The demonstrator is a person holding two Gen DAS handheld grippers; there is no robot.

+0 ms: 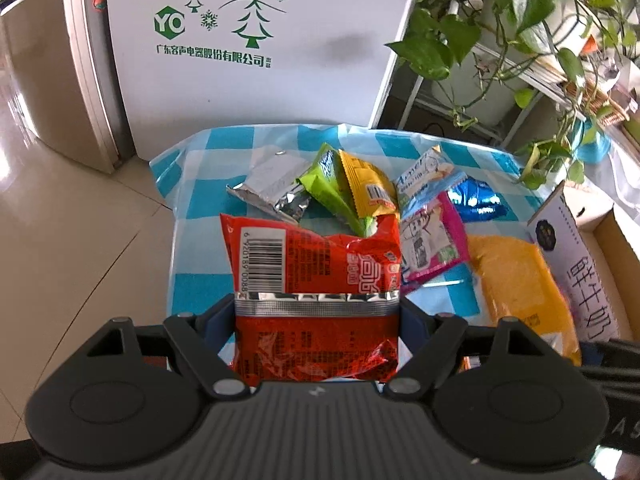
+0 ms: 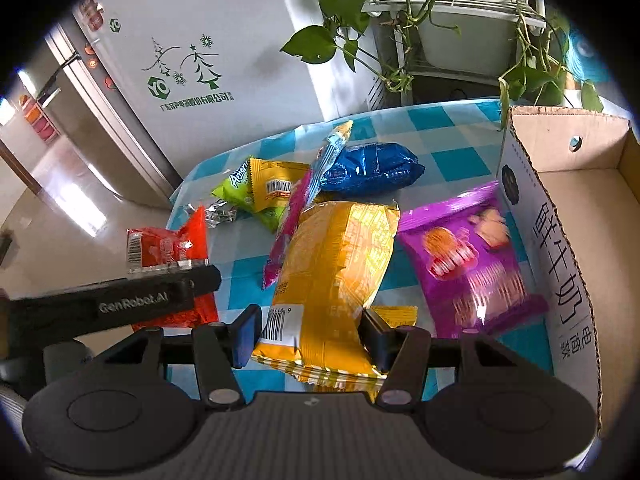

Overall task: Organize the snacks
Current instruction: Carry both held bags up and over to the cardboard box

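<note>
Gripping: left claw [image 1: 316,312] is clamped on the red bag [image 1: 316,276], its pads pressed on the bag's two sides near the silver seam; barcode faces up
Right claw [image 2: 310,332]: closed on the yellow bag [image 2: 332,272], pinching its near end by the barcode; the far end stretches away over the cloth
Table [image 1: 192,208]: small, draped in a blue and white check cloth; snacks lie heaped toward its middle
Silver pack [image 1: 268,188]: flat on the cloth, beyond the red bag, at the left of the heap
Green pack [image 1: 328,188]: tilted, just beside the silver one; a small yellow pack [image 1: 368,188] leans against it
Pink pack [image 1: 432,240]: lying between the red bag and the yellow bag; a pale blue pack [image 1: 424,176] overlaps its far end
Blue pack [image 2: 368,168]: farther back on the cloth, past the yellow bag's far end
Purple bag [image 2: 472,256]: flat on the cloth, right of the yellow bag, its edge close against the box
Box [image 2: 560,240]: open cardboard carton at the table's right side, white outer wall with dark print; what I can see of the inside is bare brown card
Behind: a white fridge [image 1: 240,80] with green tree prints past the table; a trailing plant [image 1: 520,12] hangs over a rack at the right
</note>
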